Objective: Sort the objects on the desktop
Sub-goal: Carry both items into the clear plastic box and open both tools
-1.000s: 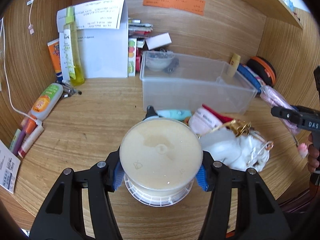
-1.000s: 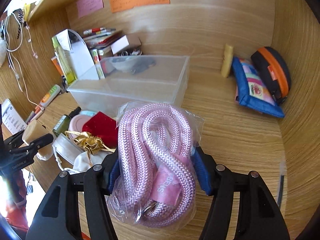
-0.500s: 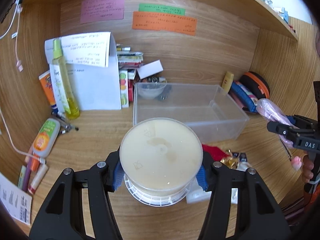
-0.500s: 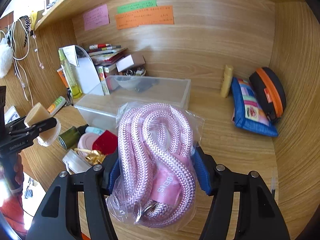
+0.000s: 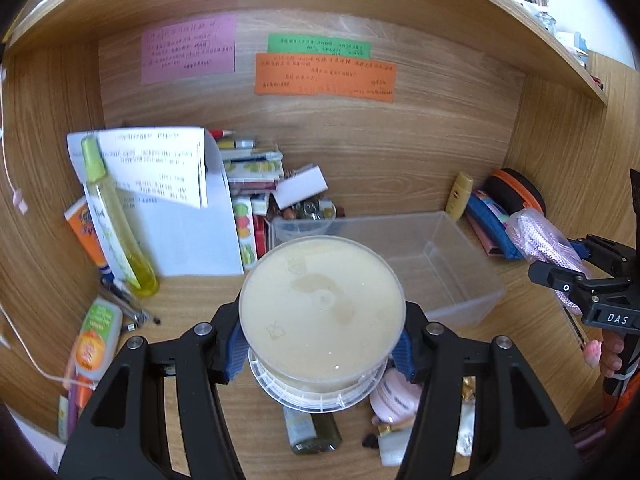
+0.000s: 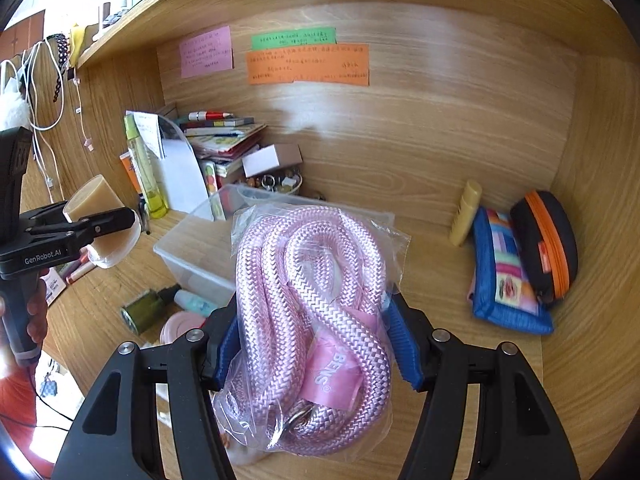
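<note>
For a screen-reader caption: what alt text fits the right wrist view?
The right gripper clamps a bagged coil of pink braided rope above a wooden desk. Behind it sits a clear plastic bin; at left, the left gripper holds a round tan container.

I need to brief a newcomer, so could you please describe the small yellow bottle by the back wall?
Find the clear plastic bin in the middle of the wooden desk, then look right along the back wall. The yellow bottle leans there beside a blue patterned pouch; it alone is plain, slim and mustard-coloured.
</note>
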Available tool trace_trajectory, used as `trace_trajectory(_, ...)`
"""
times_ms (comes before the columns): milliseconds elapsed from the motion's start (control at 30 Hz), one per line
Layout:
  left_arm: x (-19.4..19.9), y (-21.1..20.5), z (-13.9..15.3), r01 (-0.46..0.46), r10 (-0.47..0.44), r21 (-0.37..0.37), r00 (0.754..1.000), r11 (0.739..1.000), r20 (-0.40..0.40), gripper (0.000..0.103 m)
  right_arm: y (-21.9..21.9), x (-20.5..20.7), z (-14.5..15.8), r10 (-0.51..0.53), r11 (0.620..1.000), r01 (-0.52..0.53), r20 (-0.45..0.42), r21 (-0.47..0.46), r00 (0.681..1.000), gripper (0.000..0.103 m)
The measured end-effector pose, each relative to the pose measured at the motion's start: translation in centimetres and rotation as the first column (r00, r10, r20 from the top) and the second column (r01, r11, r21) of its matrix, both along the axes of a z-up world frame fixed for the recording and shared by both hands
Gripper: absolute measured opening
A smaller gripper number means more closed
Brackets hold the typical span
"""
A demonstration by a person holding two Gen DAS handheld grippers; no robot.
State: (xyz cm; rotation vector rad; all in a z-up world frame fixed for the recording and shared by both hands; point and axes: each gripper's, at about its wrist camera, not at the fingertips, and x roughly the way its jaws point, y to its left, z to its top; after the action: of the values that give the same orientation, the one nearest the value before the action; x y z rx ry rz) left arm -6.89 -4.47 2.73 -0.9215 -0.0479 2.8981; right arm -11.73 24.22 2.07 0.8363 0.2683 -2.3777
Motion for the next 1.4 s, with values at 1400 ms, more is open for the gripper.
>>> trace_trajectory(1400,-10.0,0.9,-4.4,0.078,-0.068,-0.069,0.989,0.995,0.133,0.066,-9.7,-11.3,-7.8,0.067,0.971,-0.108,0.187,0.215,0.98,0.059)
